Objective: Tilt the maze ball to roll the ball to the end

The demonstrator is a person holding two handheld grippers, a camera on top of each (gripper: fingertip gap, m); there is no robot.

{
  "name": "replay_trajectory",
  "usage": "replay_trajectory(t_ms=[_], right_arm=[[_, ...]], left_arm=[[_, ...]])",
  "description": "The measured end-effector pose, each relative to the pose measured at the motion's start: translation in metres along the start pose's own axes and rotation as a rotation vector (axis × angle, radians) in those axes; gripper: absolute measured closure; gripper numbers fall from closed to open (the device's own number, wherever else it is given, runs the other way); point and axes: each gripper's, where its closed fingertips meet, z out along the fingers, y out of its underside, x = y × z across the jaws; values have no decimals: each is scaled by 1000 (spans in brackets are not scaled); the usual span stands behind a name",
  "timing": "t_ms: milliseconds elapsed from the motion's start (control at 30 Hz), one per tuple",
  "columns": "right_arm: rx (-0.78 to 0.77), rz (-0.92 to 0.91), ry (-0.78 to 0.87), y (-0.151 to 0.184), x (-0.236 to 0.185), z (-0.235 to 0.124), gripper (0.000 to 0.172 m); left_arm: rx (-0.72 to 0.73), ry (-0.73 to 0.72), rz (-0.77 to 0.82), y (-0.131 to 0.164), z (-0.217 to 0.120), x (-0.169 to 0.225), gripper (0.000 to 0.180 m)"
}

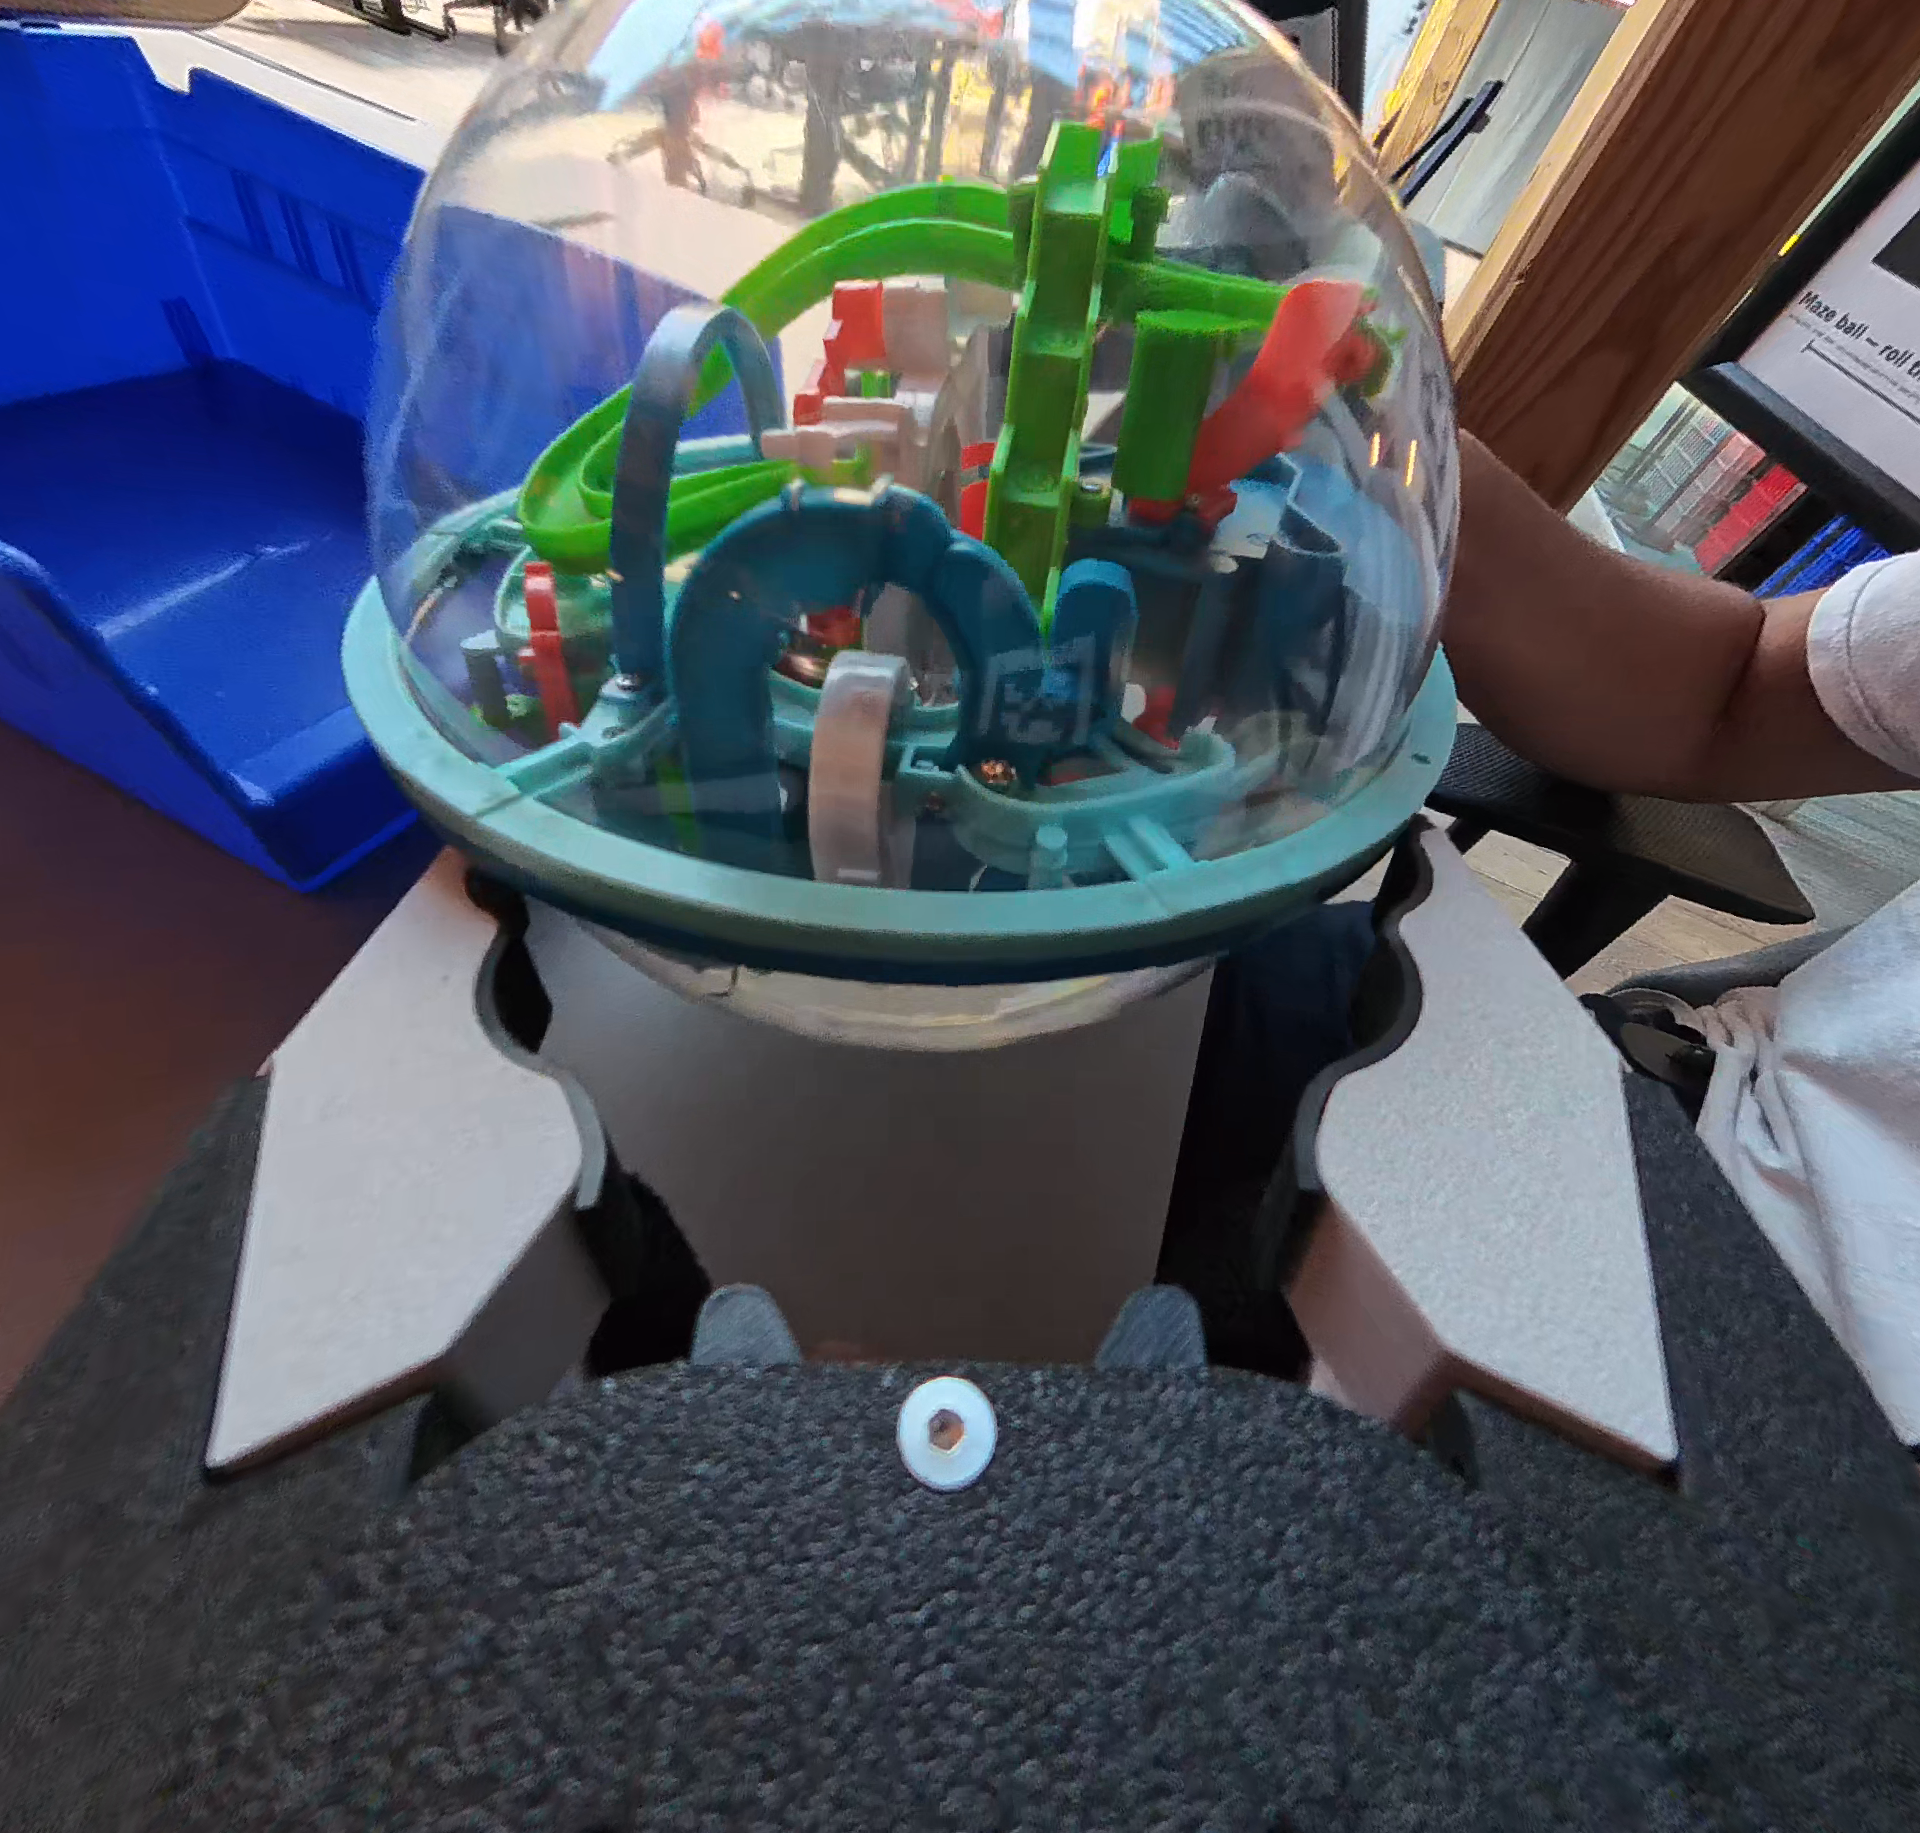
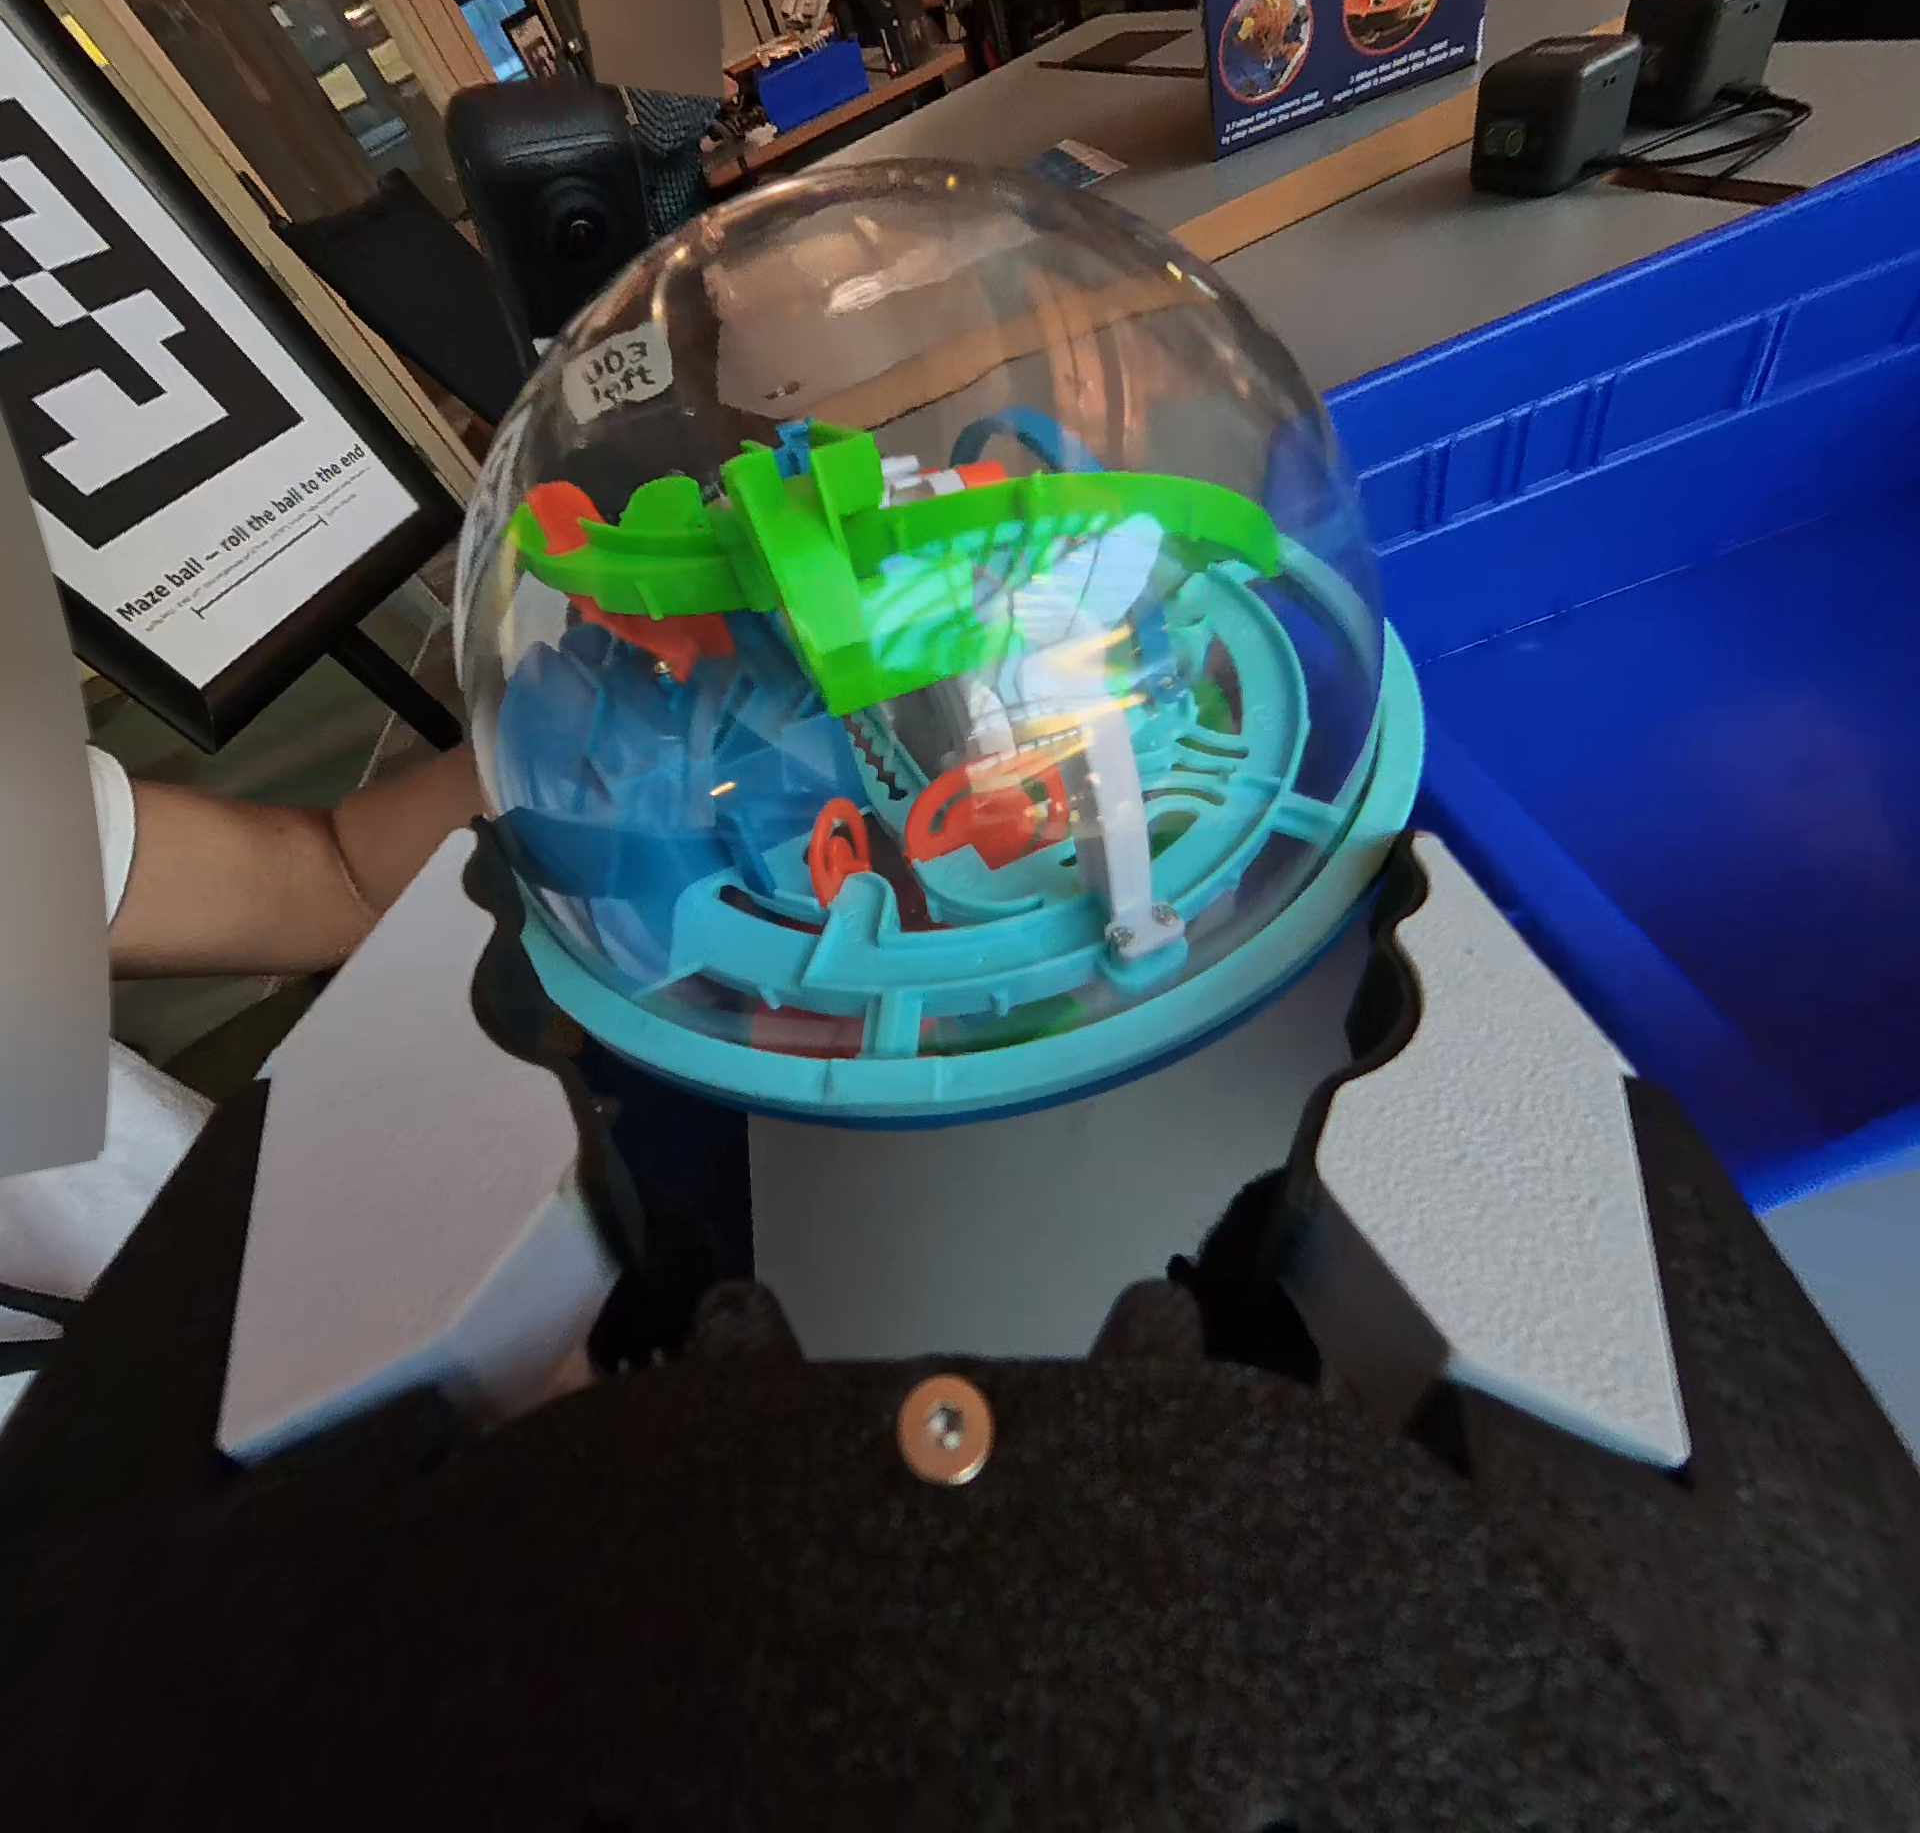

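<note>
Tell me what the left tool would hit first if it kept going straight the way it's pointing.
The maze ball. It already sits right at the left tool, its teal rim across the gap between the wide-spread fingers, so the clear dome blocks any push forward. Whether the pads actually press it is unclear.

We look forward from each wrist along wide-spread fingers, very close, both views sharing the maze ball at frame centre, from opposite sides.
</note>
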Motion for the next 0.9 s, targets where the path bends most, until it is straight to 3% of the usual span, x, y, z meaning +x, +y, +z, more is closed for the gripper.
replay_trajectory(t_ms=[633,900], right_arm=[[-46,208,-166,33,-9,25,17],[-106,236,-222,50,-17,34,17]], left_arm=[[37,-59,13,-15,-20,-5,28],[-11,-57,26,-9,-24,-4,30]])
